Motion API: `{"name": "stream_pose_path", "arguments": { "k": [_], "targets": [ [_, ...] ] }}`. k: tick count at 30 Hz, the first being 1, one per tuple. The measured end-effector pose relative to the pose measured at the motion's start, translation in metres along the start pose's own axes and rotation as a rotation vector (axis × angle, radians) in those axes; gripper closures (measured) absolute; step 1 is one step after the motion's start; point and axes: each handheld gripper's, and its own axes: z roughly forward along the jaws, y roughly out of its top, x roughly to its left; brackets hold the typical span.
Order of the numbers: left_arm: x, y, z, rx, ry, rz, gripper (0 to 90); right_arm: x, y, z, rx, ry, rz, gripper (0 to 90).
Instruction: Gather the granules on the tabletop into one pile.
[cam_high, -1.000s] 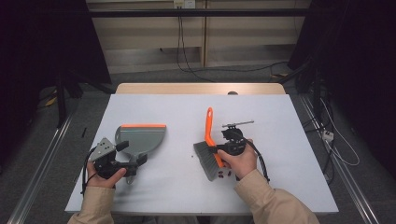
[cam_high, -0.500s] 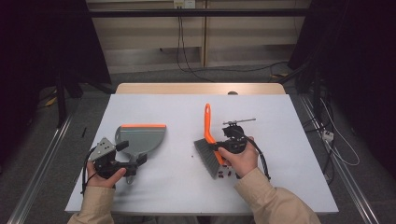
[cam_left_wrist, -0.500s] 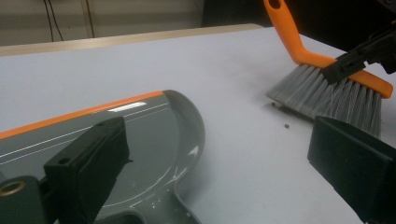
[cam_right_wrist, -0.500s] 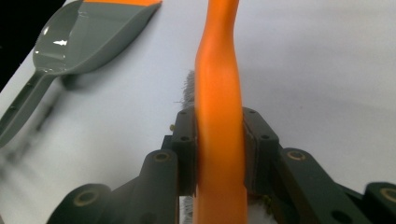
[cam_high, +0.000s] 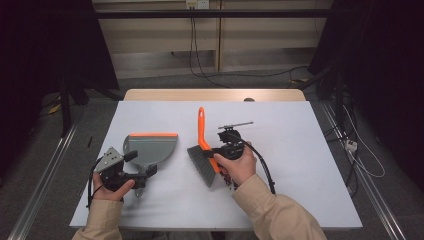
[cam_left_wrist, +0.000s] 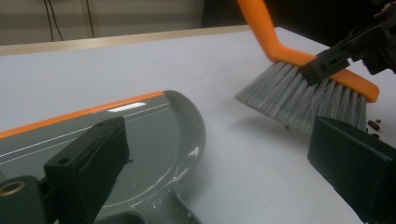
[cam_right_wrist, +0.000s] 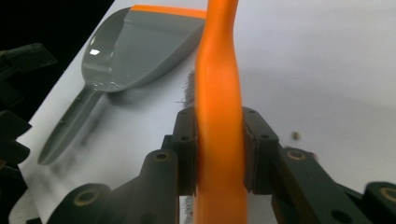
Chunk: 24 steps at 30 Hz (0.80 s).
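You are holding your left gripper (cam_high: 131, 176) with fingers apart around the dustpan (cam_high: 150, 148) handle, not yet squeezing. Your right gripper (cam_right_wrist: 218, 154) is clamping the orange brush (cam_high: 204, 152), lifted beside brown crumbs (cam_left_wrist: 375, 125) on the desk (cam_high: 300, 150); next, sweep them panward.

Beige sleeves cover both my forearms. My left claw (cam_high: 131, 172) is black, topped by a grey three-cornered plate, with a black cable looping off it. My right claw (cam_high: 216, 150) is black too, its arms studded with round brass-ringed screw holes.
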Motion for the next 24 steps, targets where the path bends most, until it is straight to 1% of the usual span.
{"name": "stream_pose_path", "arguments": {
  "k": [2, 4, 5, 7, 8, 9, 10, 11, 15, 16, 18, 19, 24],
  "targets": [
    [0.000, 0.000, 0.000, 0.004, 0.000, 0.003, 5.2, 0.002, 0.001, 0.009, 0.009, 0.023, 0.017, 70.3],
    [0.001, 0.000, 0.000, 0.004, 0.001, 0.003, 5.1, 0.003, 0.000, 0.018, 0.019, 0.036, 0.037, 70.4],
    [0.001, 0.000, 0.000, 0.004, 0.001, 0.003, 5.1, 0.003, -0.001, 0.021, 0.030, 0.031, 0.038, 70.4],
    [0.001, 0.000, 0.000, 0.001, 0.002, 0.000, 5.1, 0.001, -0.002, 0.025, 0.045, -0.006, 0.028, 70.3],
    [0.001, 0.000, 0.000, -0.001, 0.002, -0.001, 5.1, -0.001, -0.003, 0.026, 0.048, -0.017, 0.037, 70.2],
    [0.001, 0.000, 0.000, -0.001, 0.003, -0.001, 5.1, -0.005, -0.003, 0.025, 0.052, -0.008, 0.057, 70.1],
    [0.001, -0.001, 0.000, 0.000, 0.003, 0.000, 5.1, -0.008, -0.004, 0.024, 0.057, -0.016, 0.061, 69.8],
    [0.001, -0.001, 0.000, 0.001, 0.003, 0.003, 5.1, -0.010, -0.004, 0.024, 0.058, -0.034, 0.051, 69.6],
    [0.001, 0.000, 0.000, 0.005, 0.004, 0.005, 5.1, -0.020, -0.005, 0.015, 0.052, -0.061, 0.058, 69.6],
    [0.000, 0.000, 0.000, 0.003, 0.004, 0.005, 5.2, -0.023, -0.005, 0.013, 0.050, -0.067, 0.069, 69.6],
    [0.000, 0.000, 0.000, 0.000, 0.004, 0.005, 5.2, -0.029, -0.006, 0.009, 0.047, -0.079, 0.076, 69.5],
    [0.000, 0.000, 0.000, 0.002, 0.005, 0.006, 5.2, -0.031, -0.007, 0.007, 0.044, -0.082, 0.090, 69.5],
    [0.000, 0.000, 0.000, 0.003, 0.005, 0.011, 5.2, -0.039, -0.012, -0.002, 0.041, -0.102, 0.113, 69.2]
  ]
}}
